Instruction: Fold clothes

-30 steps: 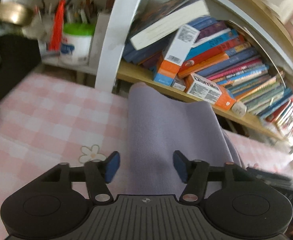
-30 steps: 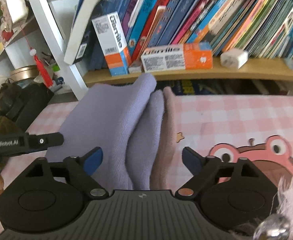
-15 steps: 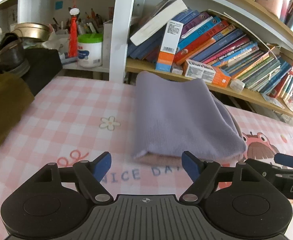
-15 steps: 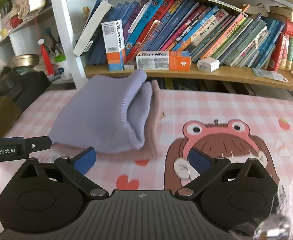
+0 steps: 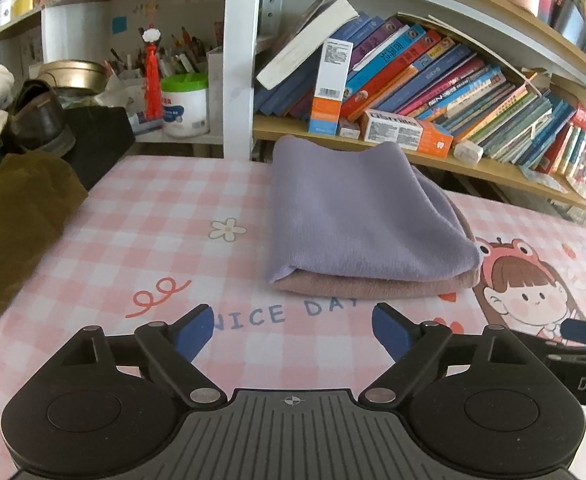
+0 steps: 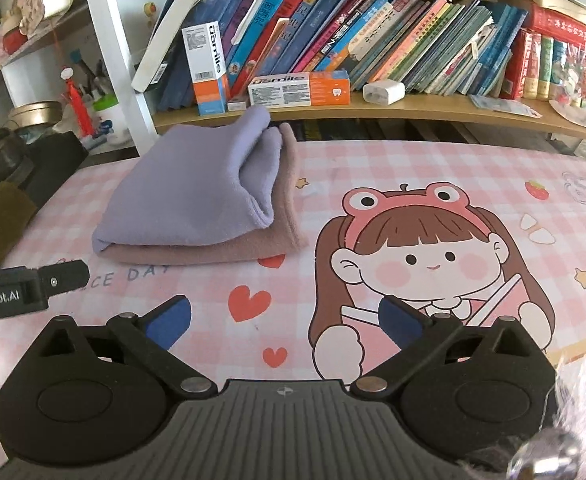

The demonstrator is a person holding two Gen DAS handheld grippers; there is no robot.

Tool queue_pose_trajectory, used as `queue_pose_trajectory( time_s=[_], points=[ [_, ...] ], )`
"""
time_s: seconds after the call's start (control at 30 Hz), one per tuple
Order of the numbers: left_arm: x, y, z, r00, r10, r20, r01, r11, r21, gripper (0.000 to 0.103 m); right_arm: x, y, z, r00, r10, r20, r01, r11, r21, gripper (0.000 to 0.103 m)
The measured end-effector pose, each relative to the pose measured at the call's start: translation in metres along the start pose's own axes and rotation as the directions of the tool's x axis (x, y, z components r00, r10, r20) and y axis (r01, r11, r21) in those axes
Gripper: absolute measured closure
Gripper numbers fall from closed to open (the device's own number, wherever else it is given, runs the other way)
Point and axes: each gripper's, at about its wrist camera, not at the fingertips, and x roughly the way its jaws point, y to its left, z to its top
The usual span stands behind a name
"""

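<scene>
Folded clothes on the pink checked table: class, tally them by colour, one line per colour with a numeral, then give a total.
Purple folded garment: 1, lying on top
Dusty pink folded garment: 1, underneath the purple one
Total: 2 folded clothes on the table

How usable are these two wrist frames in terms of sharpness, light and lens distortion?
Left wrist view: sharp, even daylight; the folded lilac knit garment is crisp, the fisheye bows the wooden bookshelf, and the window corner blows out. Right wrist view: equally sharp, with a blurred shiny object at bottom right.
</scene>
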Motion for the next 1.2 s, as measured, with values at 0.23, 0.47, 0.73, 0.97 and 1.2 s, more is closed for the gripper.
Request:
queue_pose_trajectory(
  time_s=[0.23,0.47,0.73,0.97,1.2],
  points=[
    [-0.005,0.0014,-0.001,1.0,0.015,0.009,-0.015,1.0,0.0,0.004,-0.0041,0.0067,-0.0009,1.0,0.002,0.015,-0.002,1.0,-0.013,0.0],
    [-0.0063,0.0025,-0.0044,1.0,0.02,0.0,-0.02,1.0,0.003,0.004,-0.0027,0.0092,-0.0004,1.0,-0.002,0.008,0.002,1.0,-0.024,0.0],
    [-0.0073,0.0033,-0.0064,0.999,0.035,-0.003,-0.035,0.999,0.002,0.004,-0.0022,0.0069,-0.0009,1.0,-0.001,-0.003,0.001,1.0,-0.014,0.0],
    [-0.0084,0.0048,-0.0061,0.999,0.04,0.003,-0.04,0.999,0.002,0.003,-0.0026,0.0075,-0.001,1.0,0.001,-0.005,-0.001,1.0,-0.015,0.0],
    [-0.0078,0.0063,-0.0053,0.999,0.034,0.002,-0.034,0.999,-0.004,0.003,-0.0032,0.0079,-0.0018,1.0,-0.002,-0.007,0.002,1.0,-0.018,0.0]
  ],
)
